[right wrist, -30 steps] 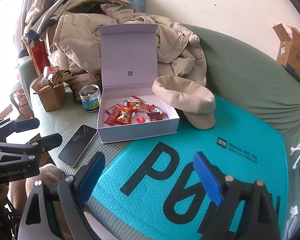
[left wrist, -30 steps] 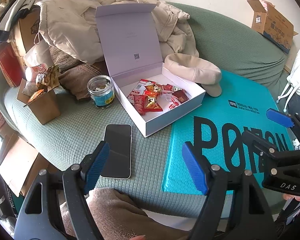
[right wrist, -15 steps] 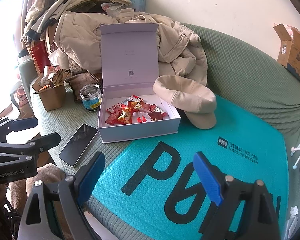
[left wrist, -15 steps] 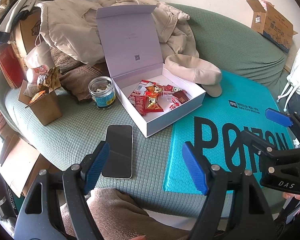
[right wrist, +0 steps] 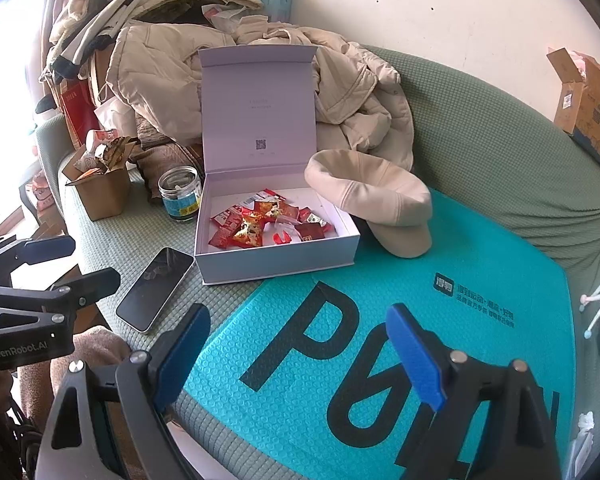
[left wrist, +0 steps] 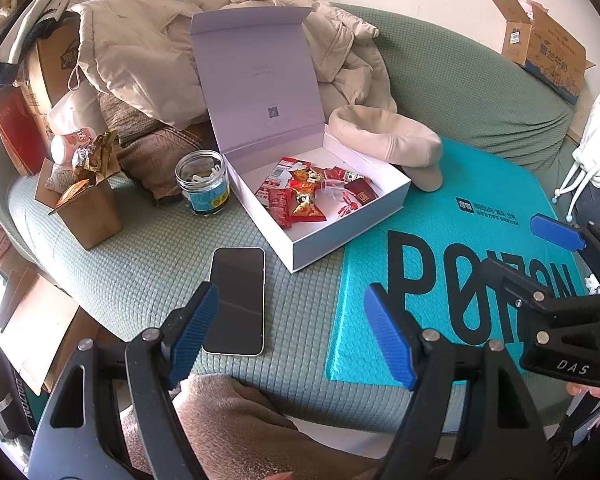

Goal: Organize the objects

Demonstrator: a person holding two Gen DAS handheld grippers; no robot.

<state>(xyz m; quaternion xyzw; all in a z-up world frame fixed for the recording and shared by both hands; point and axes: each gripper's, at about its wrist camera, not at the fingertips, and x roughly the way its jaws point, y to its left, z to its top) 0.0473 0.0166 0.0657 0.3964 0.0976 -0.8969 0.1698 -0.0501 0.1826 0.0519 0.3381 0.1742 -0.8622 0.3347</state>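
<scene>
Green quilted sofa [left wrist: 480,92] fills both views, its back corner heaped with cream jackets [left wrist: 140,60]. On the seat lies a teal bubble mailer [right wrist: 340,340], flat, its long axis running across the seat, big black letters facing up. Touching the mailer's far corner stands a white box [left wrist: 352,216], lid [left wrist: 260,80] upright and leaning back toward the jackets, the tray angled so 1 corner points at the seat's front edge; red and gold snack packets [left wrist: 304,196] lie loose inside it. A beige cap [left wrist: 388,140] rests against the box's right side, brim lying on the mailer. Left of the box sit a brown paper carton [left wrist: 88,212] stuffed with wrappers and, between carton and box, a small glass jar [left wrist: 202,184]. A black phone [left wrist: 236,300] lies screen up just in front of the box, long axis pointing from seat edge toward the jar. Left gripper [left wrist: 288,332] hangs over the phone's near end with jaws apart, holding nothing; right gripper [right wrist: 300,356] hangs over the mailer, jaws wide, also empty.
</scene>
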